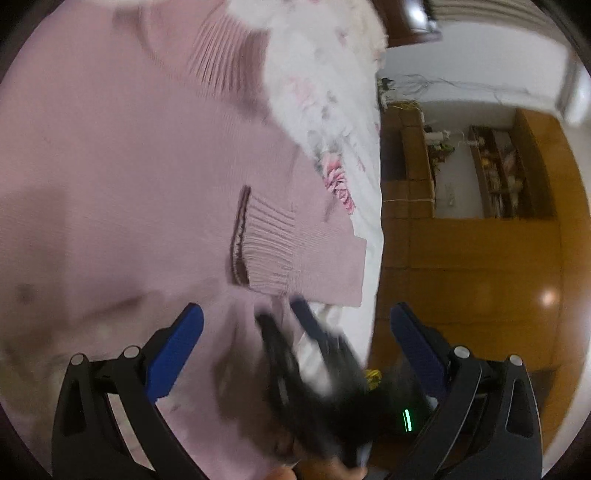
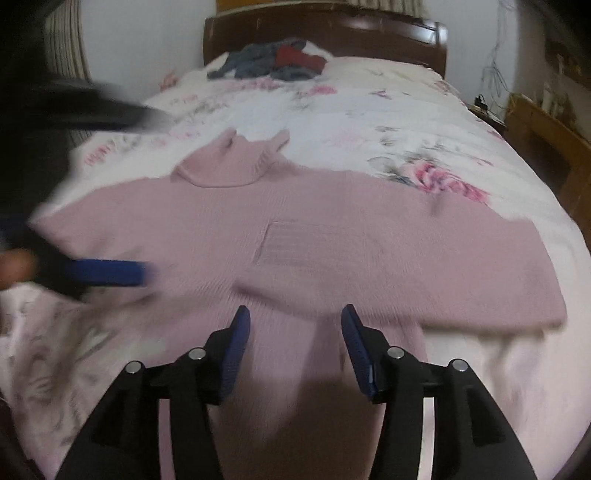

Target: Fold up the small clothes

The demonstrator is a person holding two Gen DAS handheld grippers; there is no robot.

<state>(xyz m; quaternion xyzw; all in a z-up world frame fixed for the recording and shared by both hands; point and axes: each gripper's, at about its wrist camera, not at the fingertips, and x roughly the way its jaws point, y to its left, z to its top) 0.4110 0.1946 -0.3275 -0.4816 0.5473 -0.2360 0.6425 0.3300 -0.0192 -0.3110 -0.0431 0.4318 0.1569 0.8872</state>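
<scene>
Pink sweater part-folded on the bed, both grippers empty

The pink sweater (image 2: 332,236) lies flat on the floral bedspread (image 2: 388,122), one sleeve cuff (image 1: 266,251) already laid across its body. The left gripper (image 1: 295,325) and right gripper (image 2: 295,317) hover over it with fingers spread, holding nothing. The remaining folds look undone, and a heap of other clothes (image 2: 269,61) waits near the headboard (image 2: 369,26)

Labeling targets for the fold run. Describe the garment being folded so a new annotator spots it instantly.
Start at the bed with the white floral quilt and dark wooden headboard. The target is the pink knit turtleneck sweater, spread flat across the near end with one cuffed sleeve folded over its body. Unlike the grey and red clothes pile by the headboard, it is pale pink and lies alone.
</scene>
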